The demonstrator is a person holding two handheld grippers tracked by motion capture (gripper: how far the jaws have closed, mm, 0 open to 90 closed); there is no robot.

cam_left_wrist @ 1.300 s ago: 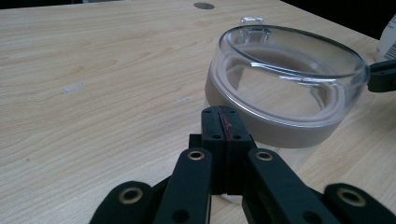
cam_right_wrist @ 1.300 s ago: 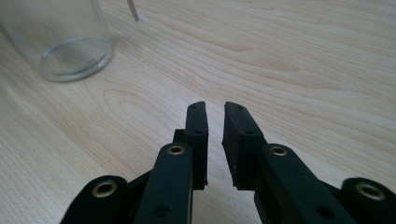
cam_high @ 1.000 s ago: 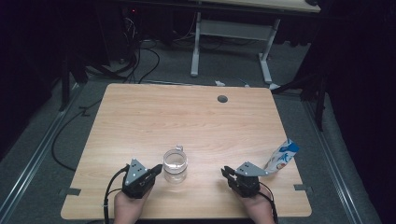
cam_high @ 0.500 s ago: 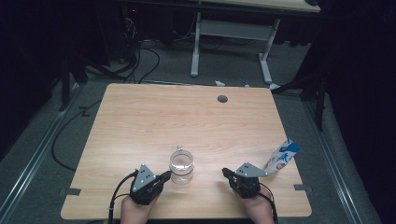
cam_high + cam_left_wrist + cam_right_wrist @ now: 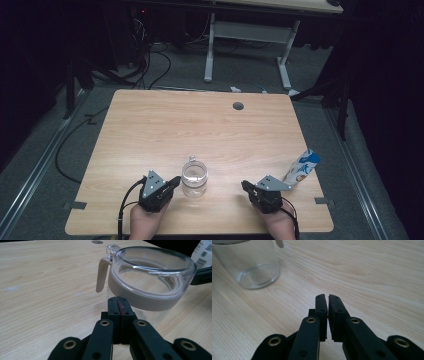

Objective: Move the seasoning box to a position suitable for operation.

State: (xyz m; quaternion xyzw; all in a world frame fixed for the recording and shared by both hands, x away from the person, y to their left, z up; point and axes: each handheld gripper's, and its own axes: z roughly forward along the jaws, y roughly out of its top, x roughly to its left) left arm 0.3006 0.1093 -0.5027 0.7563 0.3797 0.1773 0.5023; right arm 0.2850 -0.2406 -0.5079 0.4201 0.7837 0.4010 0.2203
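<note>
A clear glass jar (image 5: 194, 179) with a grey collar and a small latch handle stands upright near the table's front middle. In the left gripper view the jar (image 5: 147, 287) looms just beyond the jaw tips, its lid area open. My left gripper (image 5: 173, 182) sits at the jar's left side, jaws shut with nothing between them (image 5: 119, 305). My right gripper (image 5: 246, 186) rests to the jar's right, apart from it, jaws pressed together and empty (image 5: 327, 305). The jar's base (image 5: 252, 263) appears at the upper left of the right gripper view.
A blue and white packet (image 5: 302, 166) stands tilted near the table's right edge, just beyond the right gripper. A round cable hole (image 5: 238, 106) lies at the back of the wooden table (image 5: 165, 130). A desk frame (image 5: 250, 35) and cables are on the floor behind.
My left gripper has moved right and forward, ending close against the jar's left side. The jar has shifted slightly to the right. The right gripper has stayed put.
</note>
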